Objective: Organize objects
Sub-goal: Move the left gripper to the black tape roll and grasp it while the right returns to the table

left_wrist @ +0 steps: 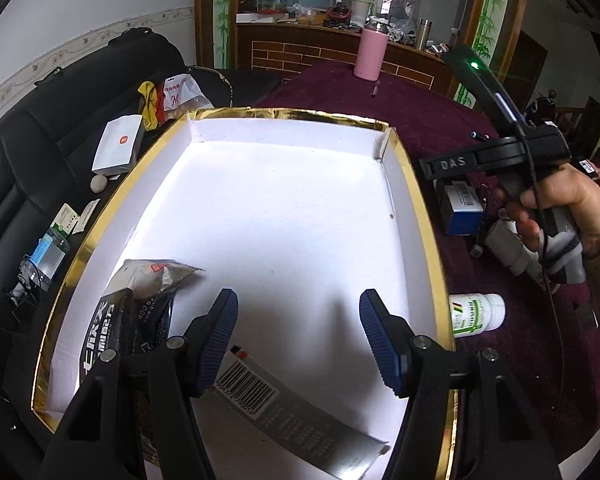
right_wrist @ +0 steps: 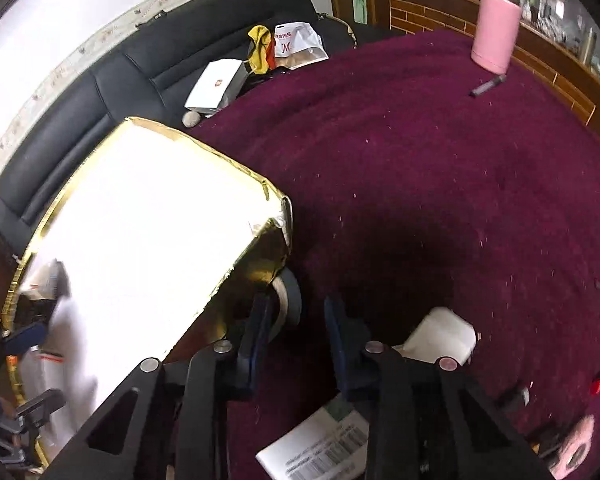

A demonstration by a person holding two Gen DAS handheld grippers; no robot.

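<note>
A big gold-rimmed box (left_wrist: 414, 208) with a white inside lies on the maroon table; it also shows in the right wrist view (right_wrist: 240, 172). A dark foil packet (left_wrist: 140, 304) and a grey barcoded packet (left_wrist: 300, 420) lie in its near end. My left gripper (left_wrist: 298, 332) is open and empty, hovering over the box above the grey packet. My right gripper (right_wrist: 296, 340) is open and empty over the cloth beside the box's corner, next to a tape roll (right_wrist: 288, 300) and a white bottle (right_wrist: 440, 336). The right gripper's body also shows in the left wrist view (left_wrist: 500, 156).
A white bottle with a green label (left_wrist: 476, 314), a blue box (left_wrist: 462, 212) and a white container (left_wrist: 508, 248) lie right of the box. A pink flask (right_wrist: 496, 28) and marker (right_wrist: 488, 86) sit far back. A black sofa (right_wrist: 140, 60) holds a white carton (right_wrist: 216, 88) and bags. A barcoded box (right_wrist: 316, 444) lies under my right gripper.
</note>
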